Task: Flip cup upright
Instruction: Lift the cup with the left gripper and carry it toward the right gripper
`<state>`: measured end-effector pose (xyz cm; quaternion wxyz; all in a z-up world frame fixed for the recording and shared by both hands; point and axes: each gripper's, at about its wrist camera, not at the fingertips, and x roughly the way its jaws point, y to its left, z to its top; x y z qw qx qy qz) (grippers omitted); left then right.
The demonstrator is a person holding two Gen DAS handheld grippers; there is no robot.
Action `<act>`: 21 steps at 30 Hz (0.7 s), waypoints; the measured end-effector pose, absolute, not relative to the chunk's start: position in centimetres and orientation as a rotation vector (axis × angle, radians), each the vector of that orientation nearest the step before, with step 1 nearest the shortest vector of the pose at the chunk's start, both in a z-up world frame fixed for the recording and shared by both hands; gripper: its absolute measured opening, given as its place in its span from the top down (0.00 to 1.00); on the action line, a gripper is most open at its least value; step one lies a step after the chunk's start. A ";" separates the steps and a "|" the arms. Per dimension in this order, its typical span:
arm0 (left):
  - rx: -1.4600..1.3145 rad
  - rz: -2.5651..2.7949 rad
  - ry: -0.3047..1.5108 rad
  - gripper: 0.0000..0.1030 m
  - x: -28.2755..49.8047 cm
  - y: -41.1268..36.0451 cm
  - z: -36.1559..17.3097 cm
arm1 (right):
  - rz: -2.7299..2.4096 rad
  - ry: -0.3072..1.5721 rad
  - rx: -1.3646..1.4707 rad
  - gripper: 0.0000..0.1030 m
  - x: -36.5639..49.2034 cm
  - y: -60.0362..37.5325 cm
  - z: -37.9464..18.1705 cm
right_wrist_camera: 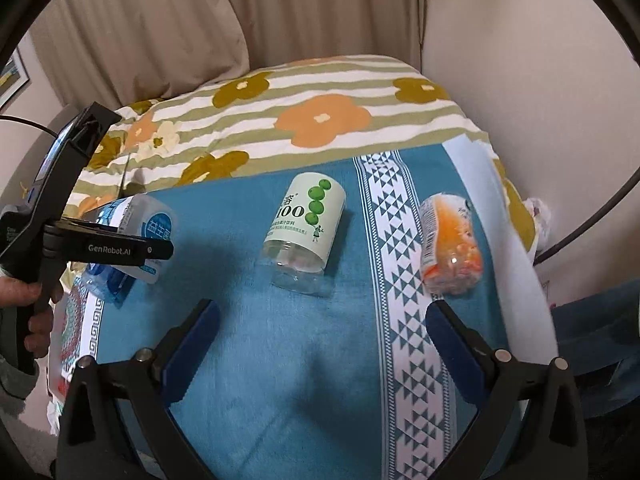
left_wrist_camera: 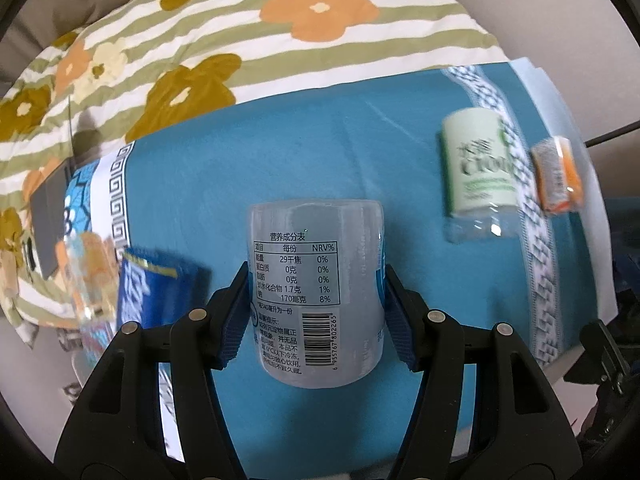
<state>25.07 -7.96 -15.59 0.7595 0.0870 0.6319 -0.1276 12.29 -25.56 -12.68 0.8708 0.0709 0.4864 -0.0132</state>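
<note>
Left gripper [left_wrist_camera: 316,312]: my blue pads [left_wrist_camera: 234,320] clamp the cup [left_wrist_camera: 316,300] on both sides, off the cloth [left_wrist_camera: 304,152].
Cup label: faces me; a nutrition table reading "NRV%", "29", "1.7", "170", then a barcode "6 955767 802265".
Cup from the right wrist: far left of my right fingers, held side-on; the left gripper's [right_wrist_camera: 132,250] finger reads "GenRobot.AI".
Right gripper [right_wrist_camera: 322,344]: my fingers stand wide apart, nothing between them, over the cloth.
Green bottle [right_wrist_camera: 304,228]: ahead, between my right fingers, lying on its side; label shows "100" and green balls.
Orange bottle [right_wrist_camera: 452,248]: just beyond my right-hand finger, on the white patterned band [right_wrist_camera: 404,320].
Blue packet [left_wrist_camera: 152,300]: blurred, just left of my left fingers.
Beyond: a flowered striped quilt [right_wrist_camera: 320,120], then a curtain [right_wrist_camera: 160,28].
</note>
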 end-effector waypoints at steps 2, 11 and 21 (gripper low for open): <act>0.174 -0.276 1.375 0.37 23.7 -8.5 -15.2 | -0.012 1.006 0.135 0.00 11.7 -25.9 -12.2; 0.090 -0.260 1.432 0.37 17.8 -10.4 -17.2 | 0.064 0.999 0.128 0.00 9.0 -27.6 -12.1; 0.051 -0.207 1.501 0.37 15.4 -11.5 -21.8 | 0.111 1.058 0.150 0.00 6.7 -28.6 -14.5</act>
